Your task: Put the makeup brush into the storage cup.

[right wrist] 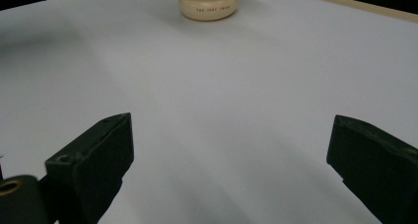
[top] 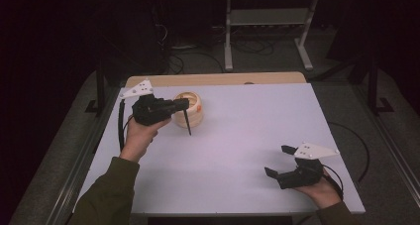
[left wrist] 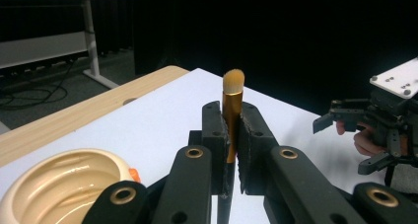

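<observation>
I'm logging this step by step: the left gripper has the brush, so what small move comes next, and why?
Probably lower the makeup brush handle-first into the cream holder. The left gripper is shut on the brush, which hangs handle-down just in front of the holder, not yet inside it. The right gripper rests open, far off.

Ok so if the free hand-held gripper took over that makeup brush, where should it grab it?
On the dark handle below the left hand-held gripper, coming from the side. The makeup brush hangs nearly upright beside the cream bowl; its gold ferrule is already clamped, and only the slim handle is free.
</observation>
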Action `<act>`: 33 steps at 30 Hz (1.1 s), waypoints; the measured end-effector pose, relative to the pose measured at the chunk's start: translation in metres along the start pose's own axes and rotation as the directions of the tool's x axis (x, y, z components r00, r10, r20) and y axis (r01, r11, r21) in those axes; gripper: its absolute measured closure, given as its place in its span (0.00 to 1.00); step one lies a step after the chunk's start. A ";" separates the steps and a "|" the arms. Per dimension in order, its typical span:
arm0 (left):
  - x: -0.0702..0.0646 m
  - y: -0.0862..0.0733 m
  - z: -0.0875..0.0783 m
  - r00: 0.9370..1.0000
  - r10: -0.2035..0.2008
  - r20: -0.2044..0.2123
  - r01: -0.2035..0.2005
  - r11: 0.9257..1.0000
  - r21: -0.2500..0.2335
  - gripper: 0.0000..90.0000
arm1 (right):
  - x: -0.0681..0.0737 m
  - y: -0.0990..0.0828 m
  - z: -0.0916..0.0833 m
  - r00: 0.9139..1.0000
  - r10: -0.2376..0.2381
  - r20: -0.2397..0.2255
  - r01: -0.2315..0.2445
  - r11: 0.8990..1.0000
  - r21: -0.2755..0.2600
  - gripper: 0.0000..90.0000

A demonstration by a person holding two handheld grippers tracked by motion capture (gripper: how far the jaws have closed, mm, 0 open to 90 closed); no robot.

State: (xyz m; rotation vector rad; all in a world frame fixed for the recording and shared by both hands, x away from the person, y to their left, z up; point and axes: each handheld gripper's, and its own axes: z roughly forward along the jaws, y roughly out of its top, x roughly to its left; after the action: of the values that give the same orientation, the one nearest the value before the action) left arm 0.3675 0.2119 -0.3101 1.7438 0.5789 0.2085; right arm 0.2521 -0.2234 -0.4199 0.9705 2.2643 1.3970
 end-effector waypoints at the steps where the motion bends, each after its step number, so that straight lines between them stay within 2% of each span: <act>1: 0.001 0.001 0.000 1.000 0.001 -0.001 -0.001 1.000 0.002 0.93 | 0.000 0.000 -0.001 1.000 -0.003 0.003 0.004 1.000 -0.004 0.04; 15: 0.016 0.013 0.003 0.999 0.013 -0.035 -0.013 1.000 -0.006 0.93 | -0.004 -0.006 -0.007 0.999 0.013 0.032 -0.013 1.000 -0.027 0.03; 33: 0.032 0.022 0.011 0.996 0.022 -0.082 -0.023 1.000 -0.008 0.93 | -0.004 -0.006 -0.007 0.999 0.013 0.030 -0.013 1.000 -0.028 0.03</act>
State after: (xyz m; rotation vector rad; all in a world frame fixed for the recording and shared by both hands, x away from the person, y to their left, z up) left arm 0.4050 0.2148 -0.2975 1.7401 0.6175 0.2993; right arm 0.2490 -0.2328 -0.4227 0.9927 2.2149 1.4057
